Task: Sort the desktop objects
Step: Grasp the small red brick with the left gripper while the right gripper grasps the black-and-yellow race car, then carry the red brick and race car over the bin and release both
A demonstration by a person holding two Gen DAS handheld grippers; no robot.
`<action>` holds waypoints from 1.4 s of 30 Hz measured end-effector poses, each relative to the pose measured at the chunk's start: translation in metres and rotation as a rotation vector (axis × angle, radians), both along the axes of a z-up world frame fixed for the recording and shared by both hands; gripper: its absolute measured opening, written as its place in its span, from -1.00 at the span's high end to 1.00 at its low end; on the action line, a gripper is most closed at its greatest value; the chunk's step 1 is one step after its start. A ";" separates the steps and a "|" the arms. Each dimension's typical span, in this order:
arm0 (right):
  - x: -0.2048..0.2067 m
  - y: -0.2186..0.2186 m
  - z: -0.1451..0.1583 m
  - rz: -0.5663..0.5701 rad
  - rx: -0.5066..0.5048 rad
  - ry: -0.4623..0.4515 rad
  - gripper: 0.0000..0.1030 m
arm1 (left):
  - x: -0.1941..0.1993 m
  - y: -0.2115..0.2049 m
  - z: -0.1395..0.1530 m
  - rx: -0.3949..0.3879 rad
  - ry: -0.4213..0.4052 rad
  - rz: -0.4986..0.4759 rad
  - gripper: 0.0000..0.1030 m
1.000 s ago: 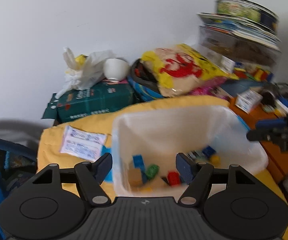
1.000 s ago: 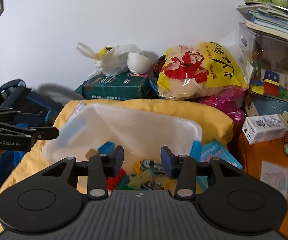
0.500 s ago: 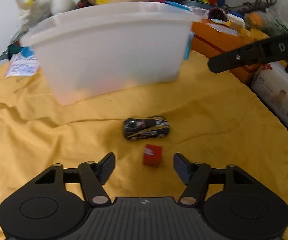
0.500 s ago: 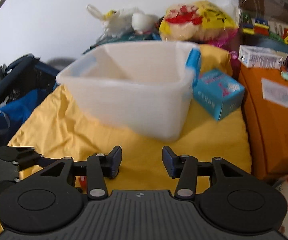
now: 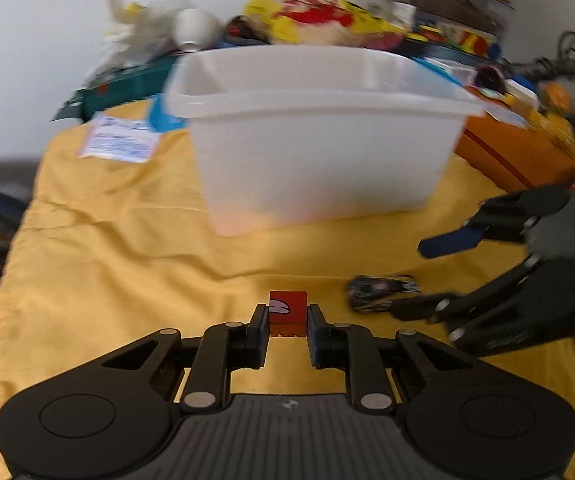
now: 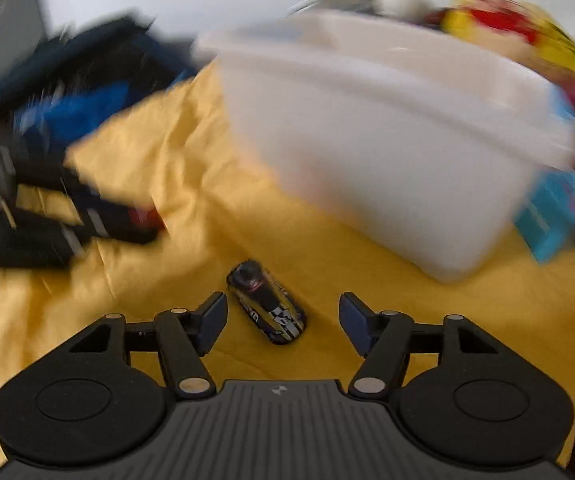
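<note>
Red block [image 5: 287, 312] is clamped in the left gripper [image 5: 287, 330]; toy car [image 6: 266, 304] lies unheld between the right gripper's [image 6: 281, 318] just-widened jaws; white bin [image 5: 319, 140] ahead awaits both.

A red block [image 5: 287, 312] is being clamped by the left hand-held gripper [image 5: 287, 320] on yellow cloth [image 5: 127, 260]; a toy car [image 5: 381, 293] is being flanked by the right hand-held gripper [image 5: 419, 276], before a white bin [image 5: 319, 152].
</note>
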State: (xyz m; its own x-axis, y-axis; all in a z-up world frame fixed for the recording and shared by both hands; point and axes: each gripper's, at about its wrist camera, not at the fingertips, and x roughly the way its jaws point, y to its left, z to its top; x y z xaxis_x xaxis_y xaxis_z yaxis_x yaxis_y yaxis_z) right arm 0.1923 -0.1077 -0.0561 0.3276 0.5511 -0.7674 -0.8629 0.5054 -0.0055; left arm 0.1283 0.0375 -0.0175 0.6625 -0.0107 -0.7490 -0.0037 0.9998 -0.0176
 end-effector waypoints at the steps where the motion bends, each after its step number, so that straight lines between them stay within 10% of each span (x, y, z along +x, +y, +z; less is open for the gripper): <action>1: -0.001 0.007 -0.006 0.021 -0.019 -0.024 -0.27 | -0.002 0.004 0.003 0.000 -0.001 0.007 0.57; 8: -0.002 0.020 -0.011 0.085 -0.014 -0.001 0.33 | -0.008 0.013 0.013 -0.018 -0.016 0.029 0.57; 23: 0.001 -0.058 0.042 -0.138 0.197 0.069 0.37 | 0.004 0.013 0.036 -0.052 -0.070 0.036 0.57; 34: 0.057 -0.077 0.154 -0.289 0.398 0.051 0.37 | 0.062 0.024 0.131 -0.044 -0.204 0.047 0.56; 42: 0.122 -0.042 0.199 -0.308 0.362 0.053 0.37 | 0.119 0.027 0.175 -0.025 -0.211 0.059 0.55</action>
State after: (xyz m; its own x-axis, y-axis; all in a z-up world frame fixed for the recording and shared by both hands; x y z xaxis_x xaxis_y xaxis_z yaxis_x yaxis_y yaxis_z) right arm 0.3141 -0.1495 0.1426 0.4835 0.6694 -0.5641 -0.6667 0.6992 0.2583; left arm 0.2470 0.0650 0.1577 0.8046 0.0161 -0.5936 -0.0561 0.9972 -0.0490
